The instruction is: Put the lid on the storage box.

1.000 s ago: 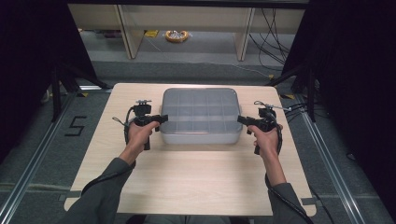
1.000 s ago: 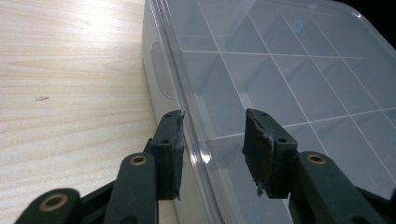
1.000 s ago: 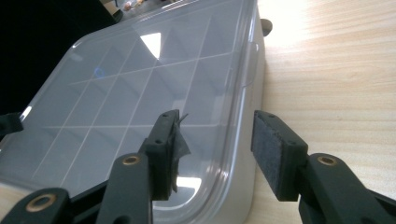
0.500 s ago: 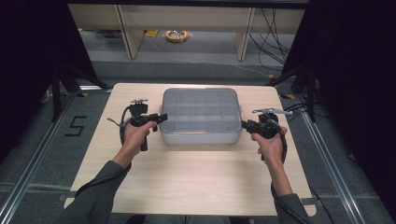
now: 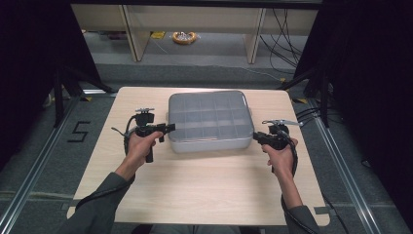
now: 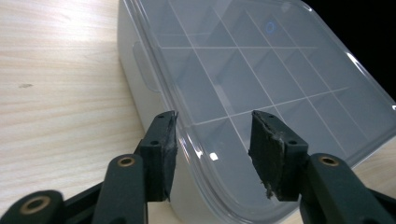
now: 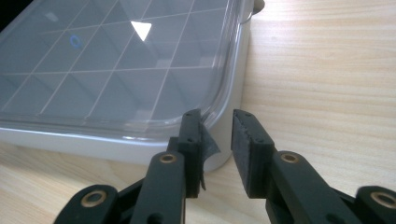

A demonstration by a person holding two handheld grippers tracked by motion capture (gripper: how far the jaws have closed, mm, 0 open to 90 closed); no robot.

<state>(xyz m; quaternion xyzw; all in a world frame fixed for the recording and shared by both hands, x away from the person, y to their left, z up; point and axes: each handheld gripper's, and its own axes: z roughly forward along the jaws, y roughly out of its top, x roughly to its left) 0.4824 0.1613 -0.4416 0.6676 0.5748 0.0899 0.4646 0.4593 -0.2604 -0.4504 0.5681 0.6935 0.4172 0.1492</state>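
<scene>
A translucent grey compartment box (image 5: 209,119) with a clear lid stands at the middle of the wooden table (image 5: 204,190). My left gripper (image 5: 170,127) is at the box's near left corner. In the left gripper view its jaws (image 6: 212,154) stand open astride the lid's edge (image 6: 261,70), one pad outside the wall and one over the lid; they have just eased in a little. My right gripper (image 5: 256,136) is at the near right corner. Its jaws (image 7: 217,149) have just been closing and sit narrow on the rounded corner of the box (image 7: 102,60).
Both forearms come in from the table's near edge. Bare table lies in front of the box and at both sides. Beyond the table are shelf legs, a yellow ring-shaped object (image 5: 184,36) on the floor and cables (image 5: 285,34) at the right.
My right gripper has slid a little nearer along the box's right side to its corner, and its jaws have narrowed. My left hand has hardly moved.
</scene>
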